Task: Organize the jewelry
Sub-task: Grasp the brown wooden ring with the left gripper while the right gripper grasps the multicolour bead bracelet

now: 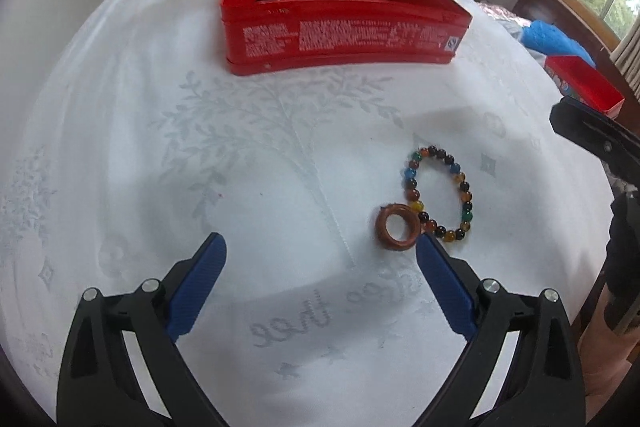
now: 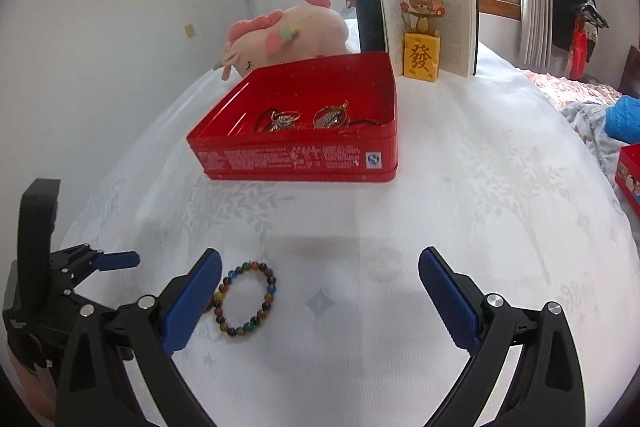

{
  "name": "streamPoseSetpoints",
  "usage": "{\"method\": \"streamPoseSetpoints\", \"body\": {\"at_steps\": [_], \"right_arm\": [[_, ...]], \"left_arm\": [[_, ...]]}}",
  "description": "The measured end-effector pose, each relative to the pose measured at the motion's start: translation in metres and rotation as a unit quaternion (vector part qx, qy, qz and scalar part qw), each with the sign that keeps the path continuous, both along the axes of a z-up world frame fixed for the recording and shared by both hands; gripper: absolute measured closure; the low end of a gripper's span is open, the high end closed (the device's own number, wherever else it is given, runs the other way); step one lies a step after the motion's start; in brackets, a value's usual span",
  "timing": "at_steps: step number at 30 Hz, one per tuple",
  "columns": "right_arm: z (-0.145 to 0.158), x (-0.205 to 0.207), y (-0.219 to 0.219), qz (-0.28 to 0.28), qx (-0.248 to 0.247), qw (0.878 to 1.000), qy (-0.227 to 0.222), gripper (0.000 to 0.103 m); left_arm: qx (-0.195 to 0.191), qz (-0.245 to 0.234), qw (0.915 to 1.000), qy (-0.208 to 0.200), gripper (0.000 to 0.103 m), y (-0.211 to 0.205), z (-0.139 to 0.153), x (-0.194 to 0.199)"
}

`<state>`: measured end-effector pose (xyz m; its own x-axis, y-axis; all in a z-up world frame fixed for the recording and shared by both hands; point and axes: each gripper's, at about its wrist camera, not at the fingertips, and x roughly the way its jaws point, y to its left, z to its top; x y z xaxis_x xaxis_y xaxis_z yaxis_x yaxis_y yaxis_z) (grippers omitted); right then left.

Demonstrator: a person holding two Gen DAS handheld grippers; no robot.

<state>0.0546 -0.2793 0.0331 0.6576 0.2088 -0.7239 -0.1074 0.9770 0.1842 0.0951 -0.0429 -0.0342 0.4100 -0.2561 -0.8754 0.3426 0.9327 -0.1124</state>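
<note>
Both claws gape above bead bracelet (image 1: 439,193) touching brown ring (image 1: 398,227).

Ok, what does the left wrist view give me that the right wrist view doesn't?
Only the left wrist view shows the brown ring in full, touching the beaded bracelet. Only the right wrist view shows the pendants lying inside the red tin, plus the open book behind it. Both show the bracelet, the tin, the plush toy and the white tablecloth.

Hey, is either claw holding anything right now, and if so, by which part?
Nothing is held. The left claw and right claw are both open over the tablecloth. The beaded bracelet and the brown ring lie loose on it.
</note>
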Motion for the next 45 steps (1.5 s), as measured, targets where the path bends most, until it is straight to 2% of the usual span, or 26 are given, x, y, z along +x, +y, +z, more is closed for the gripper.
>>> {"method": "streamPoseSetpoints", "body": {"at_steps": [3, 11, 16, 19, 23, 25, 31, 36, 38, 43, 45], "right_arm": [[-0.004, -0.003, 0.002, 0.001, -0.008, 1.0, 0.005, 0.004], [-0.01, -0.003, 0.007, 0.012, -0.012, 1.0, 0.018, 0.004], [-0.016, -0.001, 0.01, 0.022, -0.011, 0.999, 0.027, 0.005], [-0.017, 0.0, 0.01, 0.022, -0.012, 0.999, 0.029, 0.005], [-0.02, 0.001, 0.007, 0.02, -0.009, 0.999, 0.033, 0.005], [-0.021, 0.002, 0.006, 0.017, -0.009, 0.999, 0.034, 0.005], [-0.021, 0.003, 0.006, 0.018, -0.006, 0.999, 0.036, 0.005], [-0.021, 0.003, 0.004, 0.017, -0.004, 0.999, 0.035, 0.005], [-0.022, 0.004, 0.003, 0.017, -0.003, 0.999, 0.036, 0.005], [-0.027, 0.007, 0.009, 0.026, -0.008, 0.999, 0.047, 0.006], [-0.032, 0.01, 0.014, 0.037, -0.013, 0.998, 0.056, 0.018]], "left_arm": [[0.0, -0.001, 0.9998, 0.022, 0.02, -0.003, -0.007, 0.004], [0.01, -0.005, 0.9994, 0.031, 0.021, -0.011, -0.014, 0.006], [0.024, 0.002, 0.9993, 0.029, 0.034, -0.013, -0.015, 0.013], [0.02, 0.007, 0.9993, 0.03, 0.042, -0.01, -0.013, 0.015], [-0.026, -0.002, 0.9987, 0.043, 0.043, 0.001, -0.007, 0.017], [-0.036, -0.004, 0.9983, 0.045, 0.041, 0.001, -0.005, 0.02], [-0.019, -0.011, 0.9984, 0.052, 0.043, -0.012, -0.005, 0.033], [0.014, -0.009, 0.9985, 0.053, 0.044, -0.024, -0.01, 0.037], [0.023, -0.008, 0.9984, 0.051, 0.048, -0.027, -0.011, 0.038], [0.02, 0.005, 0.9983, 0.055, 0.076, -0.012, -0.008, 0.036], [0.014, 0.011, 0.9982, 0.057, 0.081, -0.001, -0.008, 0.035]]}}
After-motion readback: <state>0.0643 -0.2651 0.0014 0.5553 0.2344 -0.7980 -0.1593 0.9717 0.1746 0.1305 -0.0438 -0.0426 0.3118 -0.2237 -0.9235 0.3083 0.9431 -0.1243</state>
